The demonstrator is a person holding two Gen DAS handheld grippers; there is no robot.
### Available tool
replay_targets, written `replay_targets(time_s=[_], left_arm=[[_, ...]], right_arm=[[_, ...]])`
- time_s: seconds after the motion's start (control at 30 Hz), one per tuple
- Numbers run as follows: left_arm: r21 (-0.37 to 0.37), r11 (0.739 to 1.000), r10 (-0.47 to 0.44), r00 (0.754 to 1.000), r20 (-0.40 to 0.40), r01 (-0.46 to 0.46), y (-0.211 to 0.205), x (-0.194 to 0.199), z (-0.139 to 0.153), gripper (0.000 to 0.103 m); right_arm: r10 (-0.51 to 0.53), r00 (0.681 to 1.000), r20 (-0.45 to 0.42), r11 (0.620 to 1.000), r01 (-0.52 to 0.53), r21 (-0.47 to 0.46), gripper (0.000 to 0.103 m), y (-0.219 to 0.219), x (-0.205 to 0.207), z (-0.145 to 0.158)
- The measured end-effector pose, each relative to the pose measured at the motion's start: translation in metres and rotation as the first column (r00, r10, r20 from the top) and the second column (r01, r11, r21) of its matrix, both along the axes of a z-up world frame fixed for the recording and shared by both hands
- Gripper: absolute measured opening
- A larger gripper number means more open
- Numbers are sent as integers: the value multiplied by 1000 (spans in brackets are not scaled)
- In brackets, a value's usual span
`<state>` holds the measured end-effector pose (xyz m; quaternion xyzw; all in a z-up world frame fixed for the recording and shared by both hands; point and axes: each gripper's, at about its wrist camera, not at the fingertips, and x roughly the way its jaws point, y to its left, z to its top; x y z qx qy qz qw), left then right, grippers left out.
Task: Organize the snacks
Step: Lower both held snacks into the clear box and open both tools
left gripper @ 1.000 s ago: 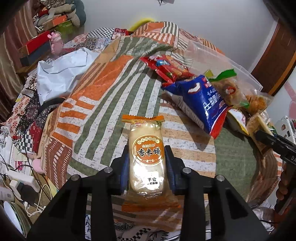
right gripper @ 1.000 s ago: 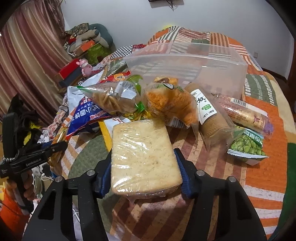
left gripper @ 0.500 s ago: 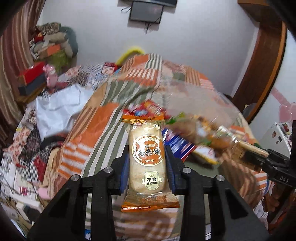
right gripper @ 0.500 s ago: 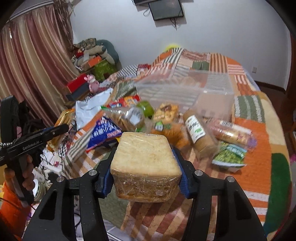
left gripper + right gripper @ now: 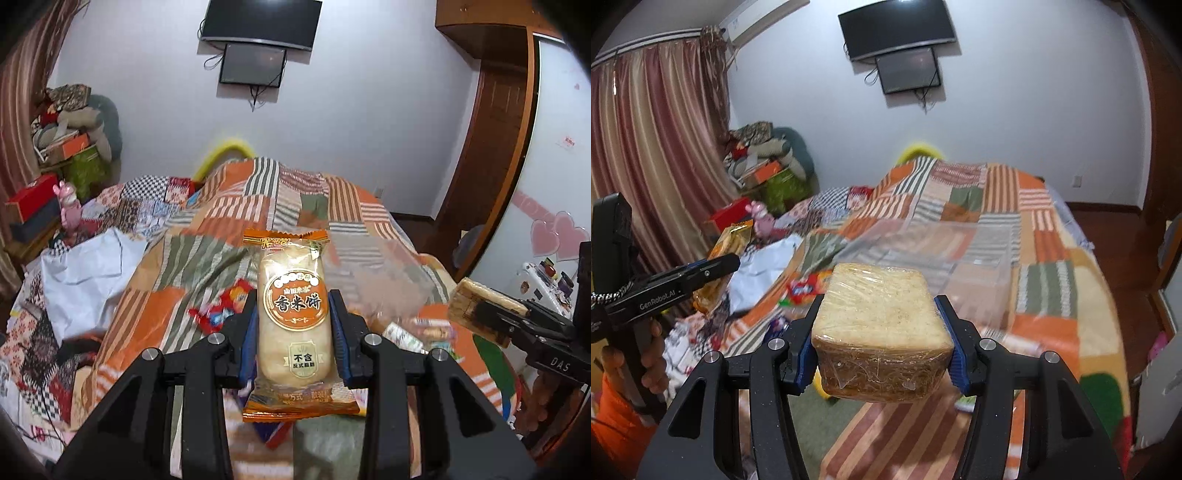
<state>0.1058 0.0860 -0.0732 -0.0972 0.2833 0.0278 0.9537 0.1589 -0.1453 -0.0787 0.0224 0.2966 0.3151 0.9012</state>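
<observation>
Two snacks being carried above the patchwork bedspread (image 5: 1045,236): left gripper (image 5: 293,328) clamping an orange rice cracker packet (image 5: 293,317), right gripper (image 5: 882,343) pinching a cling-wrapped bread block (image 5: 879,317). Probably heading for the clear plastic bin (image 5: 960,254); next, lowering over it and releasing.

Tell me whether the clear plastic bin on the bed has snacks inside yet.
Looks empty: only quilt stripes show through the clear plastic bin; its motion-blurred near edge stays uncertain.

You lift both grippers off the bed: the rice cracker pack (image 5: 293,325) and wrapped bread (image 5: 881,332) now hang high, with the snack pile (image 5: 402,332) low in frame.
</observation>
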Motion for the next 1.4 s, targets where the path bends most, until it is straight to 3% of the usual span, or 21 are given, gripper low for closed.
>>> replay_targets(time_s=[0.27,0.57,0.97,1.1,1.4], left_arm=[[22,999,-35,999,5,35,-11,43,5,35],[38,996,-77,996,-43,79,-17,102,-1,35],[31,992,-112,980,-162,119,-19,173,-35,35],[-7,991,-132,968,-213,133,-18,193,-49,35],[-2,989,-140,939,-313,146,-21,229,-76,35]], right_arm=[[-52,998,42,999,52,15,53,-6,31,9],[-85,996,38,996,85,-3,53,-1,68,2],[-94,995,-34,993,92,-68,53,8,113,-25],[-81,994,-71,992,73,-107,53,16,125,-38],[-62,985,-159,986,36,-165,53,27,147,-61]])
